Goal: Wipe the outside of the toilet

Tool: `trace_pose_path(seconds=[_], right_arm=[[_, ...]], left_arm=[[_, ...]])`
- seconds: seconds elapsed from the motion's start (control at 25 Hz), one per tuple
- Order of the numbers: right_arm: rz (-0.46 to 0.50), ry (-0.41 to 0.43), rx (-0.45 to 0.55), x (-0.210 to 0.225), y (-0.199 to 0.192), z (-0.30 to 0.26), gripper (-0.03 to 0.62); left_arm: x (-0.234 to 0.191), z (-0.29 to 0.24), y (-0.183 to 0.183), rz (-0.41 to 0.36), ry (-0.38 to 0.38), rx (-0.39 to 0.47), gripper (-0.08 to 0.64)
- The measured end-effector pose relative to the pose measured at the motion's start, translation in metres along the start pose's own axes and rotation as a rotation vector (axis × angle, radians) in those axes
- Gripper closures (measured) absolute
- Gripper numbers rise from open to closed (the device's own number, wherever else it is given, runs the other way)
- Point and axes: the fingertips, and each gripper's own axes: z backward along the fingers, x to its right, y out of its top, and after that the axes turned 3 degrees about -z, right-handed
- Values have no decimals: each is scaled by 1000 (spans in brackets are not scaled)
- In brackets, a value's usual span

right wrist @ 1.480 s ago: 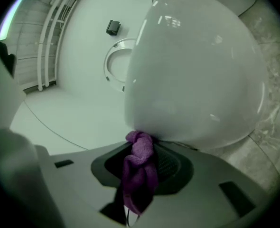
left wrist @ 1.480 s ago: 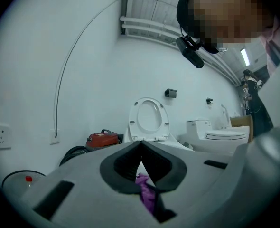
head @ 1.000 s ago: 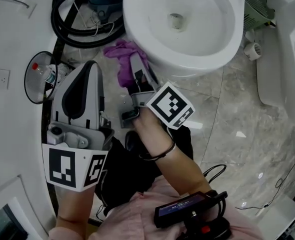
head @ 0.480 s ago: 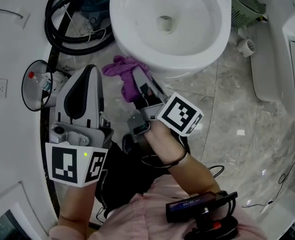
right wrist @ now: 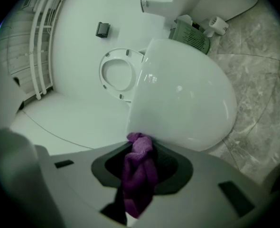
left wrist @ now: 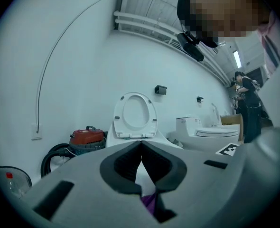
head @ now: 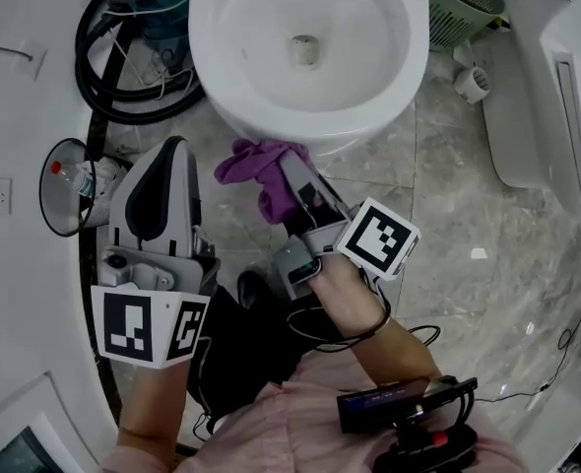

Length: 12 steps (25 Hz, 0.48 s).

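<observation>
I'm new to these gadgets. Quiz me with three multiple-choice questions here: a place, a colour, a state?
1. Where is the cloth? A) inside the toilet bowl B) against the bowl's outside C) flat on the floor
2. What colour is the cloth? A) green B) yellow C) purple
3. The fingers of the left gripper are: A) closed on nothing B) wide apart C) closed on the cloth
Answers: 1 B, the right gripper holds it to the bowl's front; 2 C, plainly purple; 3 A, the fingers meet with nothing between.
</observation>
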Motion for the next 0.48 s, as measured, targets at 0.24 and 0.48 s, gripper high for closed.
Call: trace_pose_path(seconds=[0.24,0.48], right_arm=[[2,-31,27,11,22,24,482],[7,-66,53,22,46,42,482]], left_arm=[[17,-7,-1,-6,-31,-1,552],[26,-11,1,-9,-51,4,552]])
